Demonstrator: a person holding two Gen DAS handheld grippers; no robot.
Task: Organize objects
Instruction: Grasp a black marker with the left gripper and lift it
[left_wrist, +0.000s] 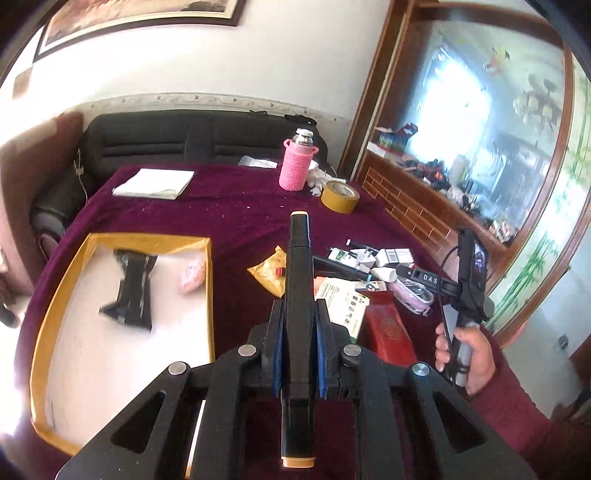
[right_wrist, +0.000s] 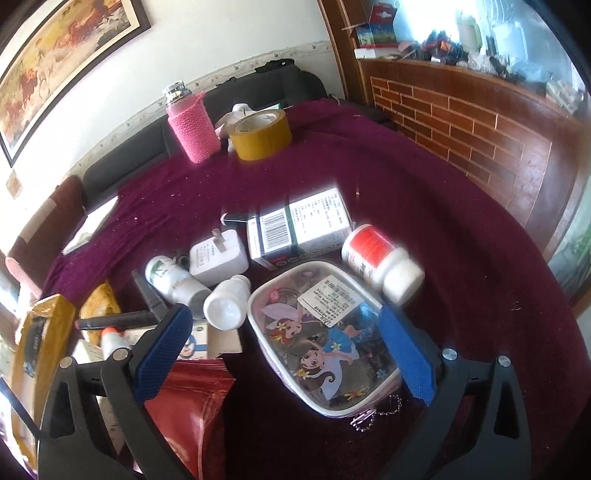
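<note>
While the left gripper (left_wrist: 298, 354) has its jaws clamped tight on a black marker (left_wrist: 299, 295) with tan end caps, the marker sticks out well past the pads at both ends, so a loose grip could let it swing or slip free before it gets to the tray (left_wrist: 55, 295). The tray, gold-rimmed with a white floor, lies to the left of the marker on the purple cloth (left_wrist: 229, 206) and already holds a dark packet (left_wrist: 131, 291) and a small pink thing, too blurred to name.

The right gripper (right_wrist: 284, 347) hangs with its jaws wide apart and nothing between the pads, above a cartoon pencil case (right_wrist: 325, 332) whose bead chain trails toward the viewer. Closing there could snag the chain or knock the white bottle with the red label (right_wrist: 380, 258) that leans on the case's far edge.

Beyond these lie a charger plug (right_wrist: 218, 254) and a medicine box (right_wrist: 299, 229). Farther still, a pink-sleeved flask (right_wrist: 190, 122) stands just beside a roll of tape (right_wrist: 260, 133), well apart from the pile.
</note>
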